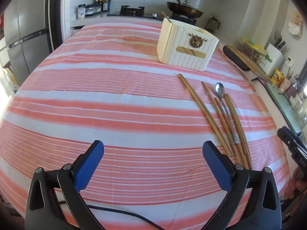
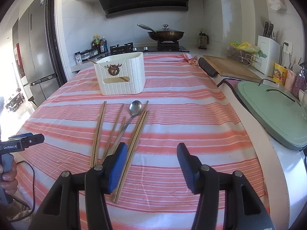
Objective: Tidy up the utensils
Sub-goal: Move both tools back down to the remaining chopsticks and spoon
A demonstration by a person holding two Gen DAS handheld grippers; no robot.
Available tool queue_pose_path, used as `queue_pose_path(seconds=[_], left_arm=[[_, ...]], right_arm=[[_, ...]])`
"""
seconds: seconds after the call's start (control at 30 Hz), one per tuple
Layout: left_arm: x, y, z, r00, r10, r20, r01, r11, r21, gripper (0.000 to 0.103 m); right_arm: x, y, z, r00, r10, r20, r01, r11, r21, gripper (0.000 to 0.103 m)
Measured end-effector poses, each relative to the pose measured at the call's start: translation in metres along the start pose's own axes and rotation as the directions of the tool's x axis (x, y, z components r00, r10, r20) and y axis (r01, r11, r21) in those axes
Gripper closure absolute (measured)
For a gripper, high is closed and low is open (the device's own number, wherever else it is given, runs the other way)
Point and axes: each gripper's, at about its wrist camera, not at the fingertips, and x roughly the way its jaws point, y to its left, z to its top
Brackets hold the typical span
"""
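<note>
left gripper [image 1: 153, 147]: blue pads spread as wide as they go, nothing btwn them, just bare striped tablecloth [image 1: 107, 103] under the gap. its right pad [image 1: 216, 163] sits just beside the near ends of the chopsticks [image 1: 209, 118] but isn't touching them.

right gripper [image 2: 152, 149]: fingers apart at a middling gap, nothing pinched, cloth only btwn them. left pad [image 2: 118, 169] hangs over the near ends of the chopsticks; can't tell if it touches them. right pad [image 2: 187, 167] is over bare cloth.

utensils: wooden chopsticks lie loose on the cloth in a rough fan, pointing away toward the holder, near ends close to both grippers. one pair lies on the left of the bunch, one pair tight together on the right, singles btwn. a metal spoon [image 2: 132, 113] lies among them, bowl at the far end, handle running back btwn the sticks.

cream ribbed utensil holder [image 2: 122, 76] stands upright on the cloth just beyond the far tips, w/ a bronze animal-head badge on its front and a slot showing sticks inside; one stick pokes out the top at its left side.

further out: a hand [image 2: 8, 178] gripping the left tool's handle at the right cam's left edge, cable trailing off. fridge on the left, hob w/ lidded wok [image 2: 166, 32] at the back, wooden board, green board [image 2: 274, 115] and knife block on the counter to the right.
</note>
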Motion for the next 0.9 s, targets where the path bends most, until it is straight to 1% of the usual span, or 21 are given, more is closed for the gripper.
queue_pose_path(seconds=[0.17, 0.33, 0.43, 0.6, 0.63, 0.73, 0.9], left_arm=[[0.005, -0.004, 0.001, 1.0, 0.018, -0.019, -0.019, 1.0, -0.011, 0.001], [0.019, -0.014, 0.005, 0.999, 0.012, -0.045, -0.013, 1.0, -0.029, 0.001], [0.03, -0.027, 0.011, 0.998, 0.009, -0.054, -0.01, 1.0, -0.028, 0.001], [0.055, -0.049, 0.026, 0.997, 0.001, -0.074, -0.005, 0.998, -0.062, 0.001], [0.06, -0.056, 0.028, 0.997, 0.008, -0.073, -0.012, 0.999, -0.053, 0.001], [0.075, -0.073, 0.029, 0.995, 0.063, -0.076, -0.063, 0.998, -0.006, 0.001], [0.092, -0.082, 0.024, 0.988, 0.116, -0.099, -0.114, 0.993, 0.028, 0.001]], right_arm=[[0.002, -0.007, -0.002, 1.0, -0.014, -0.004, 0.014, 0.999, 0.032, 0.048], [0.016, -0.017, -0.008, 0.997, -0.027, -0.074, 0.031, 0.998, 0.052, 0.048], [0.026, -0.018, -0.011, 0.993, -0.007, -0.12, 0.015, 0.998, 0.062, 0.048], [0.032, -0.015, -0.017, 0.989, 0.007, -0.15, 0.003, 0.998, 0.066, 0.048], [0.032, -0.015, -0.018, 0.988, 0.007, -0.152, 0.002, 0.998, 0.061, 0.048], [0.032, -0.013, -0.017, 0.988, 0.006, -0.157, 0.001, 0.999, 0.045, 0.048], [0.042, -0.008, -0.014, 0.981, 0.013, -0.192, -0.01, 1.0, 0.014, 0.048]])
